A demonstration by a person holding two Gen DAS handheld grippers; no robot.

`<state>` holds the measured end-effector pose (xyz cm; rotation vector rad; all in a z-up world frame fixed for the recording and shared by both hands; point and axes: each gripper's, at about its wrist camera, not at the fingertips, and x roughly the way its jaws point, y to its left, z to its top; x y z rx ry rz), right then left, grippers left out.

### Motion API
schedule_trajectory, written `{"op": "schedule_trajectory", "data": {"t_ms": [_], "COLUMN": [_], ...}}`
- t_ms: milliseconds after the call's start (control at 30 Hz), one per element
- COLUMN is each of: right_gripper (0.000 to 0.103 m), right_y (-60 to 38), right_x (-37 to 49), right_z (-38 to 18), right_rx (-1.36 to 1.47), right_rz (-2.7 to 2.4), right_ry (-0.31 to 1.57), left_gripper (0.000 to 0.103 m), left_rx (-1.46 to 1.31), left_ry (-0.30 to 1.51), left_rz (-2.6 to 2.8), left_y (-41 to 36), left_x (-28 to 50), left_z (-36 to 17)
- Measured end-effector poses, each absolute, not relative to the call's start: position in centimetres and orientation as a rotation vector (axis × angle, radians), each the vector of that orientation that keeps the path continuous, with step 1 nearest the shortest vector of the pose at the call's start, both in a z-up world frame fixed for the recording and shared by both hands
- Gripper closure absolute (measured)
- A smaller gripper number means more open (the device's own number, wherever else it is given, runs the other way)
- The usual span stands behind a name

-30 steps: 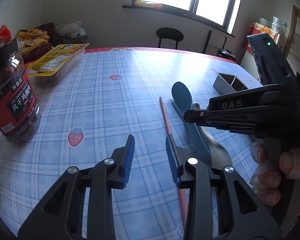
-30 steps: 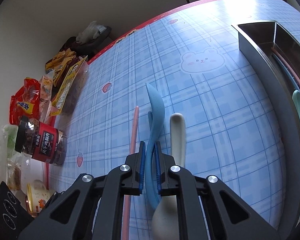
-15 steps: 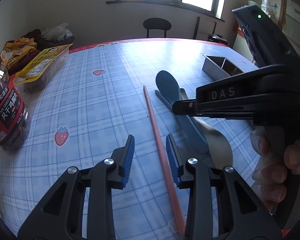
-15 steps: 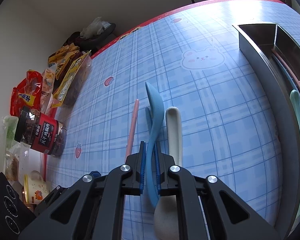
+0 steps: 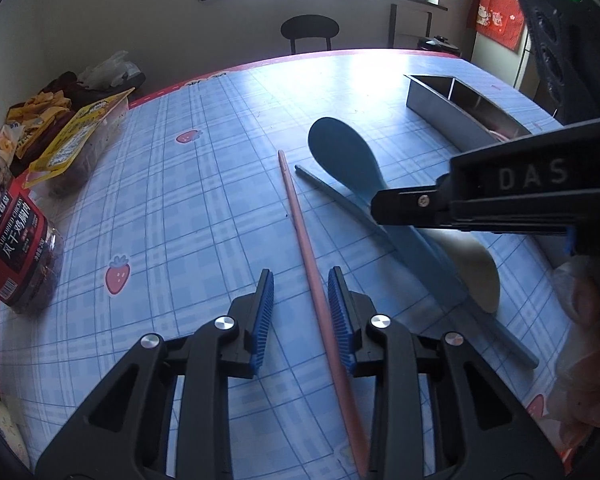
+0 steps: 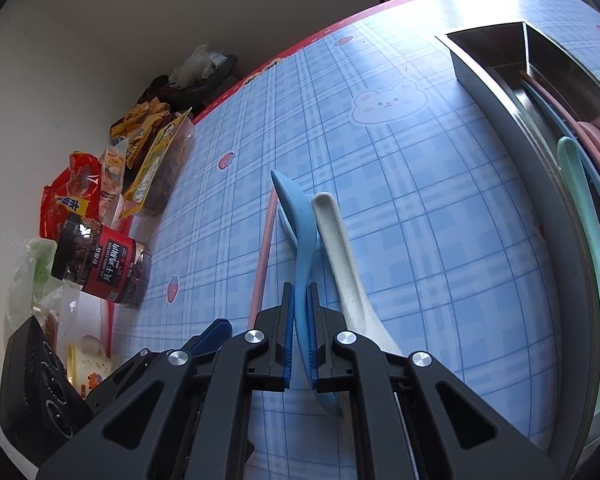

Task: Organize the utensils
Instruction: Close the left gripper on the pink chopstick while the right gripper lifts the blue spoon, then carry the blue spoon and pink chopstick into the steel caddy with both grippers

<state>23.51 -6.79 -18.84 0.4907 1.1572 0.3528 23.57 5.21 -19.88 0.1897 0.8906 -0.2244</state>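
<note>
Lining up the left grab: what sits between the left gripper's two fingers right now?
In the left wrist view, the pink chopstick runs between the open left gripper fingers, nearer the right-hand one, lying on the tablecloth. Nothing else is in the gap.

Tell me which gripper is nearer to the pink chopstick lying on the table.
Left. The left gripper is open with the pink chopstick running between its fingers, close to the right one. The right gripper sits off to the side, shut on the blue spoon.

Left gripper moved over pink chopstick, now straddling it.
</note>
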Motion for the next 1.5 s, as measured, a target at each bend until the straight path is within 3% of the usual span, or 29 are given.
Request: {"op": "schedule_trajectory", "data": {"t_ms": [67,233,300,333,400,1167,1500], "right_gripper": [0.096,0.096,0.096,0.096,0.096,0.096,0.096], "right_y": [-7.1,-7.5,-7.6,-7.8,-8.1,-13.7,-23.0], "right_x": [23.2,21.9,21.5,21.2,20.8,18.8,17.7], "right_z": [-18.7,-17.7,-17.1,-16.8,-16.3,-14.3,-13.4], "right_rx": [0.507,0.535,0.533,0.538,0.552,0.61,0.632], "right_rz": [0.359,0.404,0.414,0.422,0.436,0.433,0.313], "right_ry": [1.15,1.116,1.093,1.081,1.063,0.968,0.891], "left_gripper": [0.062,0.061,0.073,0.088,0.092,0.093,0.093], "left_rx": [0.212,0.216,0.212,0.213,0.216,-0.229,-0.3], "left_ry": [0.887,0.887,0.885,0.885,0.883,0.773,0.699], "left_rz": [-0.194,-0.185,-0.216,-0.241,-0.238,-0.256,-0.231], "left_y": [5.0,5.1,5.1,5.0,5.0,12.2,13.1], "left_x": [23.5,23.6,23.5,23.4,23.4,23.0,21.8], "left_z": [-19.9,-19.9,-19.8,-19.8,-19.8,-18.1,-15.5]}}
